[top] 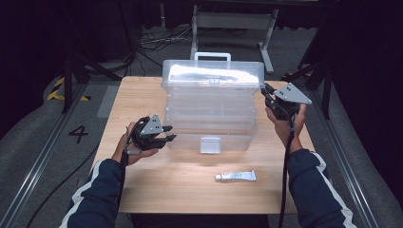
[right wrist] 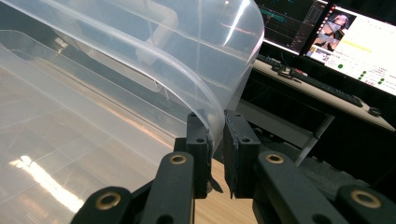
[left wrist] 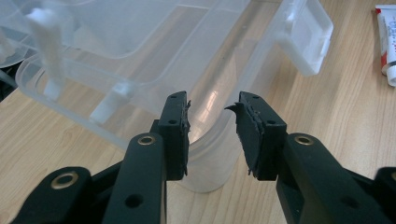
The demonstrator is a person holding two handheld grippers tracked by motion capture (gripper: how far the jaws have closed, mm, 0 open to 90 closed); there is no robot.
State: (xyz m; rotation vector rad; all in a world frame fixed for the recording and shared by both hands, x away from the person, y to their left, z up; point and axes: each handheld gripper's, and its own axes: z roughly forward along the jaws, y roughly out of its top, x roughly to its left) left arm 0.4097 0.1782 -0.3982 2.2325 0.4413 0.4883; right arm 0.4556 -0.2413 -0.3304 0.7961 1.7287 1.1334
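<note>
A clear plastic storage box (top: 211,114) with a white handle (top: 212,56) stands in the middle of the wooden table (top: 142,185). Its lid (top: 214,76) is raised at the right end. My right gripper (top: 265,90) is at the box's upper right corner. In the right gripper view it (right wrist: 215,123) is shut on the thin curved rim of the lid (right wrist: 187,46). My left gripper (top: 170,133) is at the box's lower left corner. Its jaws (left wrist: 212,116) stand apart on either side of the rounded corner of the box (left wrist: 140,56), with gaps visible at both pads.
A small white tube (top: 235,176) lies on the table in front of the box, also at the right edge of the left gripper view (left wrist: 387,42). The box's front latch (top: 210,145) hangs open. Beyond the table stand a metal frame (top: 233,21) and a desk with monitors (right wrist: 355,42).
</note>
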